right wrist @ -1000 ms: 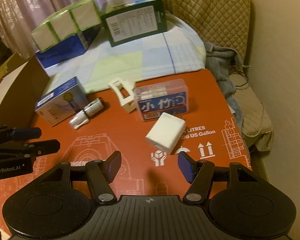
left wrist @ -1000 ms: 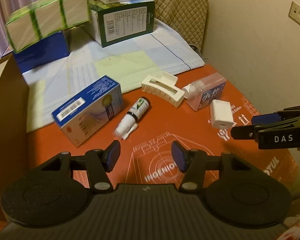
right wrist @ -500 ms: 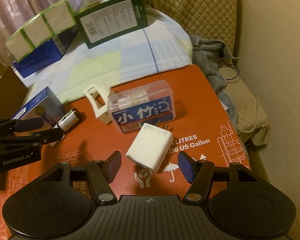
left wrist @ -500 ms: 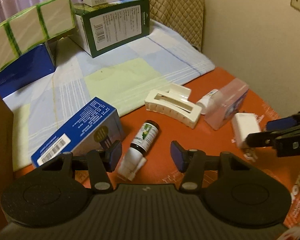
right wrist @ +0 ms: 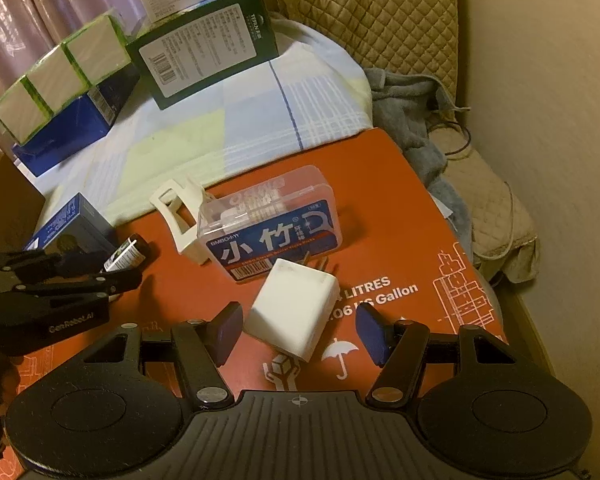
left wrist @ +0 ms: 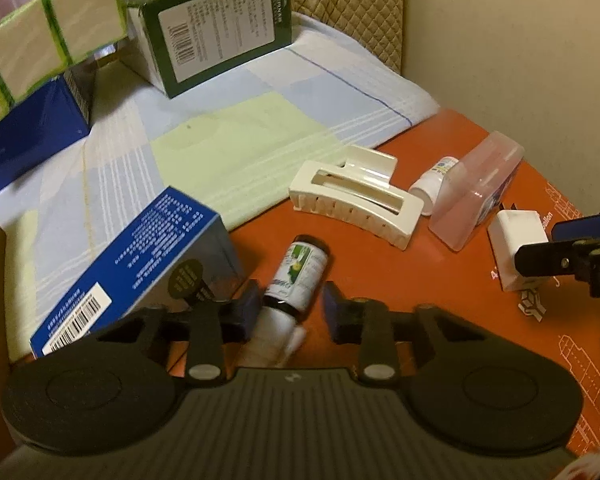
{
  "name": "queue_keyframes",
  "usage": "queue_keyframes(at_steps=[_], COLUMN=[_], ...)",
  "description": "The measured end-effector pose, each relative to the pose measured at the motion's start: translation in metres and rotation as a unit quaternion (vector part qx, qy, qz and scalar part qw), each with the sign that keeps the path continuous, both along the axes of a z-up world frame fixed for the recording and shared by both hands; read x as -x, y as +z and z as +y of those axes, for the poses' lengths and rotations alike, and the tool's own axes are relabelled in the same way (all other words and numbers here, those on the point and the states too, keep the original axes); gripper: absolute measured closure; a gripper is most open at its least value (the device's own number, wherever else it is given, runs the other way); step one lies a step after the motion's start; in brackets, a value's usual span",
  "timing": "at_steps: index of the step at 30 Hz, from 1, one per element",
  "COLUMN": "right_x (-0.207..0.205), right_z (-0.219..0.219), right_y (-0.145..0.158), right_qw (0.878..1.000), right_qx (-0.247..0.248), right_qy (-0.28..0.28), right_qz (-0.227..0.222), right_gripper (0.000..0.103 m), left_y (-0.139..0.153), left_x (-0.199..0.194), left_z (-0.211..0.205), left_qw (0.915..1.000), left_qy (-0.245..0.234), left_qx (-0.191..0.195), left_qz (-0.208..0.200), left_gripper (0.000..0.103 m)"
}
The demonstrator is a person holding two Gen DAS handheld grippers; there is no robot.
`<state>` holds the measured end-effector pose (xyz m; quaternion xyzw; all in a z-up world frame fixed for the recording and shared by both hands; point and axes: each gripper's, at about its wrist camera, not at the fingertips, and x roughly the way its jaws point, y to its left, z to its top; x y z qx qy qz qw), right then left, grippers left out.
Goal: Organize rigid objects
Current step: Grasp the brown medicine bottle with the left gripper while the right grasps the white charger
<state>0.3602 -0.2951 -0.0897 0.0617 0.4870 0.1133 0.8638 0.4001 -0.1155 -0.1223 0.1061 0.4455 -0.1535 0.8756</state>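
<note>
A: Item one, left hand-held gripper [left wrist: 290, 312]. Condition?

B: Jaws have just been closing and stand narrow around the small dark bottle [left wrist: 298, 276], at its white cap end. The left pad looks pressed to it; a sliver of gap shows at the right pad, so I judge the grip barely made. The bottle lies on its side on the orange counter [left wrist: 380, 280], just beside the blue carton [left wrist: 132, 264].

A: Why take it at the neck?

B: Likely because that end points toward the hand-held gripper and the carton crowds the other side.

A: Item two, right hand-held gripper [right wrist: 298, 330].

B: Jaws parted about halfway, holding nothing. The white charger [right wrist: 294, 310] lies tilted between them, neither pad touching, prongs toward the clear floss-pick box [right wrist: 268, 224].

A: Remaining stock?

B: White hair claw [left wrist: 356, 204] and a small white bottle [left wrist: 434, 184] beside that box, all loose. Sorting looks barely begun.
</note>
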Motion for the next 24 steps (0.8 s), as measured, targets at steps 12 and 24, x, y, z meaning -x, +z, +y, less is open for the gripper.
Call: queue_keyframes(at_steps=[12,24], right_x=[-0.015,0.010], right_z=[0.016,0.030], right_y=[-0.007,-0.015], right_qw=[1.000,0.991], right_qx=[0.021,0.071], right_qy=[0.014,0.110], right_qz=[-0.005,-0.019], right_gripper=[0.043,0.064], left_y=[0.004,0.009], left_x=[0.023,0.044], left_z=[0.015,0.027], left_qw=[0.9932,0.9886], left_qy=[0.084,0.102], left_qx=[0.061,0.082], left_qz=[0.053,0.074], left_gripper=[0.084,0.082])
